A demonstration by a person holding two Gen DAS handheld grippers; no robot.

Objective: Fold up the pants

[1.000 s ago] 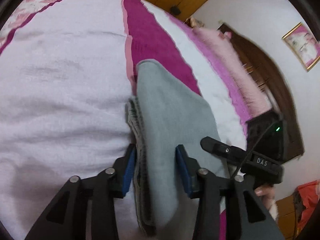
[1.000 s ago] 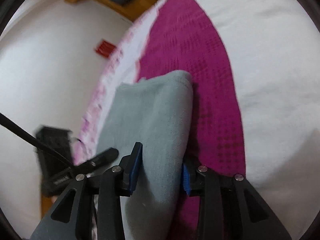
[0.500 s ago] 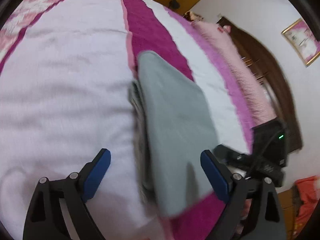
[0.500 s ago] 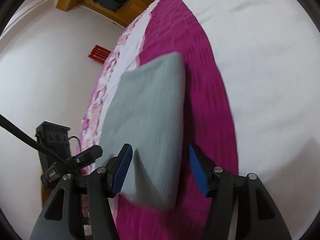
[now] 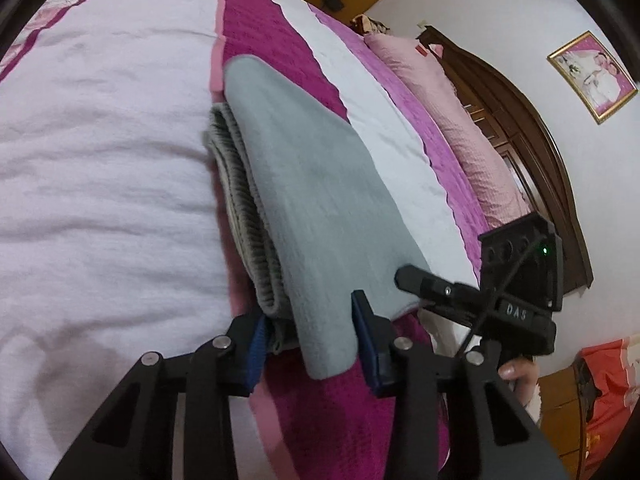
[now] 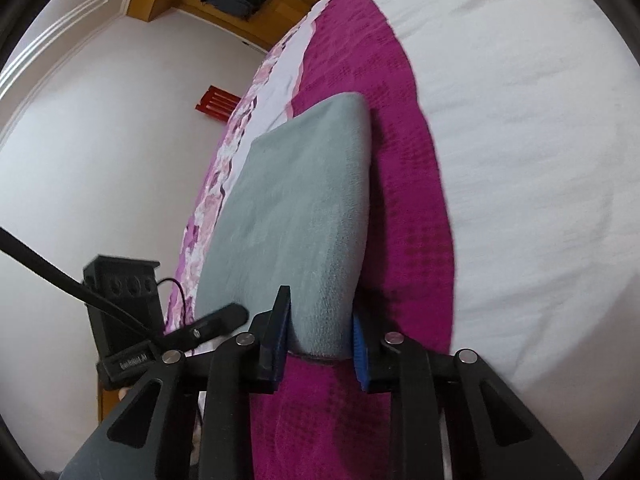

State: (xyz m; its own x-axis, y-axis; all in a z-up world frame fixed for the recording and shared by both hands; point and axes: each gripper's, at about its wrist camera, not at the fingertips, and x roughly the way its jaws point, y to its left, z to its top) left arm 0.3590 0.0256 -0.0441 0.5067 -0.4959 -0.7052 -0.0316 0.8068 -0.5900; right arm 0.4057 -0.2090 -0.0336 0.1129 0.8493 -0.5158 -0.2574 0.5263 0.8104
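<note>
Pants: grey fleece pants [image 5: 312, 200], folded into a long bundle, lying on the bed [image 5: 100, 184] across the magenta stripe [image 5: 280, 52] of the bedspread.
Long axis: runs straight away from both cameras; near end between the tongs, far end rounded; ribbed layers show along its left edge in the left view.
Writing: "DAS" reads on the right tongs' black body in the left view; the lettering on the left tongs' body is too blurred to read.
Left tongs [image 5: 310, 346]: closing, blue pads on either side of the near end, the left pad at the ribbed edge.
Right tongs [image 6: 320, 342]: closing, pads flanking the near right corner.
Surroundings: pink pillow [image 5: 452, 120], framed picture [image 5: 592, 76] on the wall.
</note>
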